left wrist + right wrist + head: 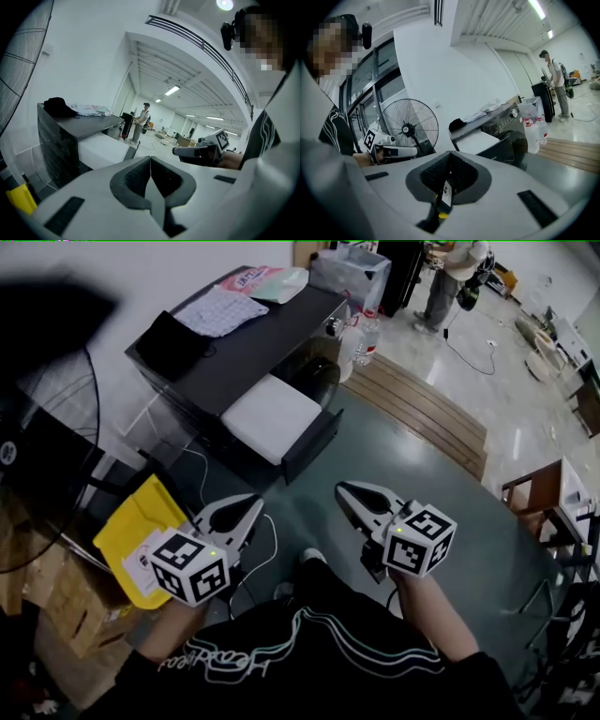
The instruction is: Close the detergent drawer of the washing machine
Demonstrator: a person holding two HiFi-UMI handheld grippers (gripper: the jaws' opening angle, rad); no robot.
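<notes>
- Detergent drawer [272, 416], head view: stands pulled out of the washing machine [248, 343]. Left gripper [246, 512] and right gripper [354, 498] hang well short of it.
  Risk, as I judge it: an off-centre push on the dark front could skew the drawer and jam it, and narrow tips may slip off.
  The label on the yellow bag [141, 526] is too small to read.
- Left gripper view: jaws pressed together, nothing held. Drawer [101, 147] lies ahead to the left.
- Right gripper view: jaws likewise closed and empty. Drawer [476, 140] lies beyond the tips. No legible writing.

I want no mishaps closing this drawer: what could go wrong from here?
The detergent drawer stands far out; a push at one corner of its front may skew and jam it. A white cable lies on the floor by the feet and might snag a forward step.
</notes>
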